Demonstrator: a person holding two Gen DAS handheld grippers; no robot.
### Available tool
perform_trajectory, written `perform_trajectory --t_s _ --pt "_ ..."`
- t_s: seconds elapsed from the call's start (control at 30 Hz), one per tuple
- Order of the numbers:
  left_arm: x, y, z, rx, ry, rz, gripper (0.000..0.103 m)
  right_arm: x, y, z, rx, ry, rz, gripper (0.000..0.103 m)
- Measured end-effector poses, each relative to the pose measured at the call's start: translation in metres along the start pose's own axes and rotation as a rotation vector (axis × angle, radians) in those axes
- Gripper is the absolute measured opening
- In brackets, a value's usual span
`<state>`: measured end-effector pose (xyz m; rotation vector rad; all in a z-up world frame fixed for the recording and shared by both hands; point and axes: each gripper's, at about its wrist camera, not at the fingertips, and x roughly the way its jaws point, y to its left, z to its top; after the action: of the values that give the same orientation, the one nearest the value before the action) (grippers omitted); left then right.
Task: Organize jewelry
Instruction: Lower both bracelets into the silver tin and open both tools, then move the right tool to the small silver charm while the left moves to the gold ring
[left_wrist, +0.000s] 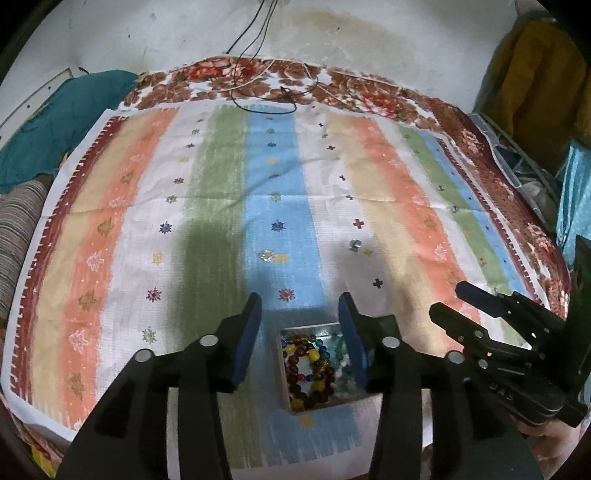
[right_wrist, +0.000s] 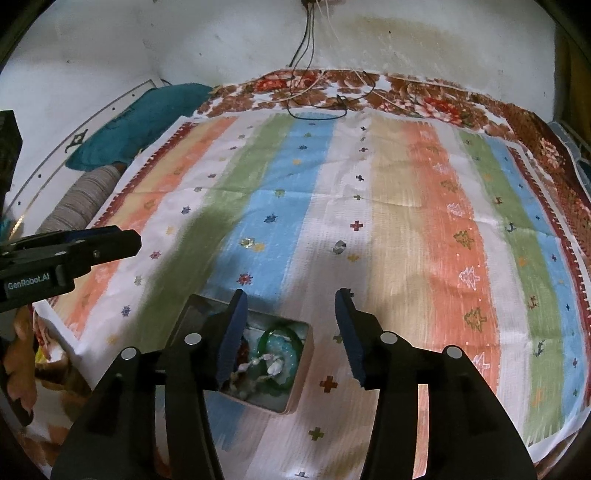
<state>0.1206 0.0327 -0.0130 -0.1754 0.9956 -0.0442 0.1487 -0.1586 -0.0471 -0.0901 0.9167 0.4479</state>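
Observation:
A small open box (left_wrist: 291, 406) on the striped cloth holds several bead bracelets (left_wrist: 314, 365). In the right wrist view the box (right_wrist: 301, 373) shows a green bangle (right_wrist: 280, 334) and white beads. A small clear jewel (left_wrist: 266, 254) lies on the blue stripe, and a small silver ring (left_wrist: 354, 245) lies on the white stripe; both also show in the right wrist view, the jewel (right_wrist: 245, 242) and the ring (right_wrist: 338, 246). My left gripper (left_wrist: 300, 321) is open and empty above the box. My right gripper (right_wrist: 290, 321) is open and empty, just right of the box.
The striped cloth (left_wrist: 221, 184) covers a floral blanket (left_wrist: 369, 92) on a bed. Cables (left_wrist: 258, 85) lie at the far edge by the wall. A teal cloth (left_wrist: 62, 122) and a striped pillow (left_wrist: 18, 229) sit at the left. Fabric bundles (left_wrist: 535, 92) stand at the right.

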Motion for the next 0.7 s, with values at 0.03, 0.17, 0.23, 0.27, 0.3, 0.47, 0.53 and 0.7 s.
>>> perform_trajectory --t_s 0.03,0.17,0.23,0.27,0.3,0.47,0.53,0.7 --pt "0.002 0.000 0.001 0.003 0.004 0.006 0.049 0.001 0.000 0.001 0.000 0.003 -0.001 0.052" --pt "0.012 0.003 0.008 0.013 0.029 0.020 0.054 0.009 -0.003 0.008 0.000 0.017 -0.008 0.058" --pt "0.015 0.006 0.011 0.011 0.036 0.020 0.057 0.012 -0.005 0.011 0.004 0.023 -0.008 0.059" --pt "0.017 0.008 0.012 0.009 0.040 0.025 0.057 0.014 -0.006 0.013 0.007 0.027 -0.007 0.059" --pt "0.019 0.009 0.013 0.007 0.045 0.028 0.057 0.017 -0.008 0.015 0.012 0.034 -0.005 0.059" --pt "0.030 0.009 0.020 0.013 0.062 0.036 0.057 0.029 -0.012 0.021 0.021 0.050 -0.017 0.064" --pt "0.036 0.008 0.023 0.014 0.070 0.038 0.058 0.035 -0.014 0.025 0.024 0.056 -0.026 0.064" --pt "0.052 0.007 0.029 0.026 0.102 0.049 0.058 0.052 -0.025 0.035 0.044 0.083 -0.039 0.065"
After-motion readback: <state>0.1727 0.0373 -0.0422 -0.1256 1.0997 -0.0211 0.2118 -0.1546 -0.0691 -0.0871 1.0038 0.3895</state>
